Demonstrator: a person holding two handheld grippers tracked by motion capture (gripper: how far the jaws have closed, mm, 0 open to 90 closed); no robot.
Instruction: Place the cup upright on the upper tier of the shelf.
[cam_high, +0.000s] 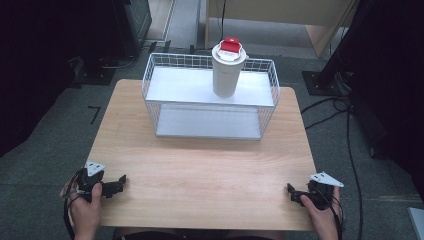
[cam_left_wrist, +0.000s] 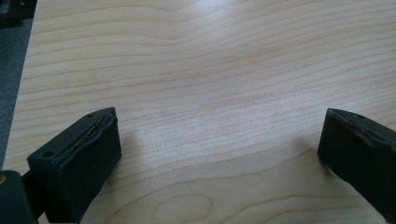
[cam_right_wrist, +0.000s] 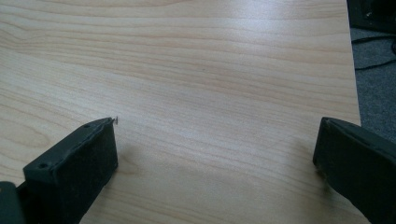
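Cup: white lidded cup (cam_high: 226, 70) with red tab stands upright on top shelf of wire rack (cam_high: 210, 95), far side of table (cam_high: 200, 165).
Left gripper (cam_high: 120, 181): jaws spread wide, empty, near table edge.
Right gripper (cam_high: 290, 190): likewise wide apart, empty.
Risk: tall cup may tip if nudged high; rack rim could catch a jaw.

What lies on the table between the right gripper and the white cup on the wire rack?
Bare wood. In the high view nothing lies between the right gripper and the wire rack holding the white cup.
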